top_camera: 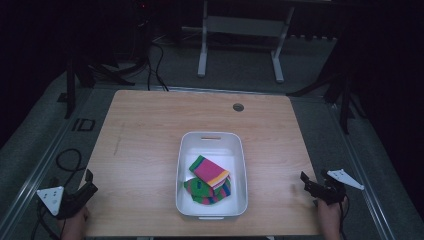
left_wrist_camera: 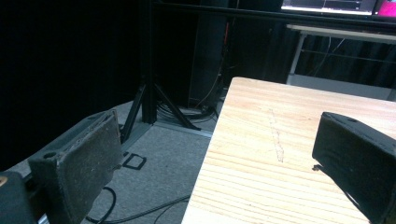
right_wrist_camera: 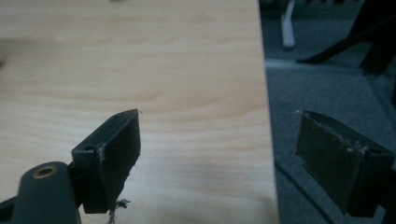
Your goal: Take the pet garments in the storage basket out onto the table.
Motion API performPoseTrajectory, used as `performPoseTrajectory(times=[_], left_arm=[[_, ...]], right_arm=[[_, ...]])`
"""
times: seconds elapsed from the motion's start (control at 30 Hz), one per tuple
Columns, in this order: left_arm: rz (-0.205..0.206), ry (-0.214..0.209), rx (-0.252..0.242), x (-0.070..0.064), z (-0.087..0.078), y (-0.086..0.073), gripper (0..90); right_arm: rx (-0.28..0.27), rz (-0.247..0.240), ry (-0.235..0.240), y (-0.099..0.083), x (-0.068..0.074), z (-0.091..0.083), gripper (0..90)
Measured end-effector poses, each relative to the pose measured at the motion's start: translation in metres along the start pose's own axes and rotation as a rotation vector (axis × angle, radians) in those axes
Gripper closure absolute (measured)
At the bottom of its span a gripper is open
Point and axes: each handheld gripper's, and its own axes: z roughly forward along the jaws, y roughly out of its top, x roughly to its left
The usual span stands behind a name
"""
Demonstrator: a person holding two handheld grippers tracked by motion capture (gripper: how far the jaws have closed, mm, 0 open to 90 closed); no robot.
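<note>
The socks [top_camera: 210, 181], brightly striped and folded into a loose heap, lie in the near half of the white tub [top_camera: 182, 165] at the middle of the worktop [top_camera: 140, 145], which suggests the tub is where they get gathered. The left tool [top_camera: 89, 181] sits at the near left corner and the right tool [top_camera: 305, 181] at the near right edge, both well apart from the tub. Each has its jaws spread wide with nothing between them, as if parked clear between moves.
</note>
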Motion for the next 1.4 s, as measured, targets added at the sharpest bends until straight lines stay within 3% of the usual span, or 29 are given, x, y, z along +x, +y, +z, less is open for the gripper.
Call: performPoseTrajectory(times=[0.13,0.4,0.47,0.57,0.67,0.7,0.73,0.77,0.8,0.87,0.9,0.97,1.13,1.2,1.4], left_arm=[[0.002,-0.001,-0.001,0.000,0.000,0.000,1.9],[0.001,0.000,0.001,0.000,0.000,0.000,1.9],[0.001,0.000,0.001,0.000,0.000,0.000,1.9],[0.000,-0.002,0.002,0.000,0.000,0.000,1.9],[-0.004,-0.001,0.002,0.001,0.000,0.000,1.9],[-0.004,-0.001,0.002,0.001,0.000,0.000,1.9],[-0.004,-0.001,0.001,0.000,0.000,0.000,1.9],[-0.003,0.000,0.001,0.000,0.000,0.000,1.9],[-0.003,-0.001,0.001,0.000,0.000,0.000,1.9],[-0.002,-0.002,0.002,0.000,0.000,0.000,1.9],[-0.003,-0.002,0.003,0.000,0.000,0.000,1.9],[-0.003,-0.001,0.003,0.000,0.000,0.000,1.9],[-0.002,-0.001,0.002,0.000,0.000,0.000,1.9],[-0.002,0.000,0.002,0.000,0.000,0.000,1.9],[-0.003,-0.001,0.002,0.000,0.000,0.000,1.9]], right_arm=[[0.004,-0.050,0.002,0.000,0.005,0.000,13.3],[0.024,-0.073,0.039,0.001,0.006,0.004,13.6],[0.048,-0.058,0.083,0.002,0.003,0.005,13.5],[0.071,-0.057,0.101,0.003,-0.001,0.007,13.5],[0.091,-0.026,0.181,0.003,-0.008,0.008,13.5],[0.104,-0.038,0.201,0.003,-0.009,0.008,13.5],[0.144,-0.079,0.257,0.004,-0.010,0.010,13.9],[0.144,-0.079,0.257,0.004,-0.010,0.010,13.9],[0.172,-0.105,0.300,0.004,-0.009,0.012,13.9],[0.217,-0.183,0.352,0.004,-0.005,0.014,13.9],[0.247,-0.240,0.418,0.005,-0.001,0.015,14.0],[0.263,-0.269,0.480,0.006,0.005,0.015,14.2],[0.285,-0.334,0.548,0.011,0.015,0.016,14.4],[0.303,-0.373,0.602,0.015,0.024,0.018,14.7],[0.319,-0.459,0.654,0.023,0.040,0.018,15.8]])
